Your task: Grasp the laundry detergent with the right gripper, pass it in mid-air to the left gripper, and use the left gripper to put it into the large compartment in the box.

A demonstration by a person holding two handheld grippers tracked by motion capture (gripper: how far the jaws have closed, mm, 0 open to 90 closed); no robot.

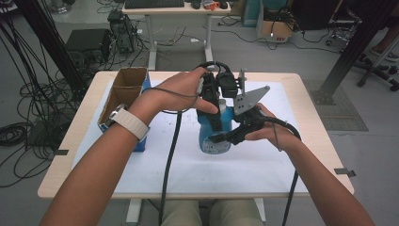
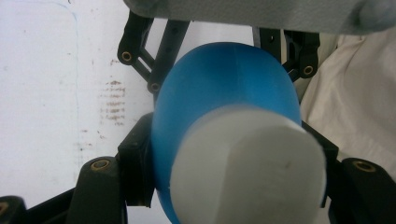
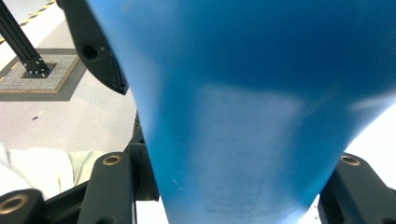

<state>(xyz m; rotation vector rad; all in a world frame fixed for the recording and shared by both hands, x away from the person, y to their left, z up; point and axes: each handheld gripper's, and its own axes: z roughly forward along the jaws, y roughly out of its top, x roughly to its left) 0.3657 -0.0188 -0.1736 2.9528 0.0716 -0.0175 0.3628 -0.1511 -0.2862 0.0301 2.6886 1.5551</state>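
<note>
Fingers [image 2: 133, 172] of the left gripper [image 1: 212, 101] are clamped on the bottle [image 1: 214, 136], one on each side of its blue body just below the white cap [image 2: 247, 168]; the left gripper view shows both pads pressed against the plastic. Fingers [image 3: 140, 172] of the right gripper [image 1: 237, 129] are likewise closed on the same bottle, gripping the blue body [image 3: 252, 116] from either side, as seen in the right gripper view.

Bottle position: held between the two grippers above the middle of the surface [image 1: 301, 89], over the white sheet [image 1: 211, 169]. It appears tilted, its lower end toward the person. Whether it touches the sheet cannot be told.

Left hand [image 1: 179, 92] comes in from the left and holds its gripper over the upper part of the bottle. Right hand [image 1: 268, 129] holds its gripper from the right side, lower on the bottle. Both cables trail toward the near edge.

Cardboard box [image 1: 123, 96] stands open at the left of the surface, well apart from the bottle.
</note>
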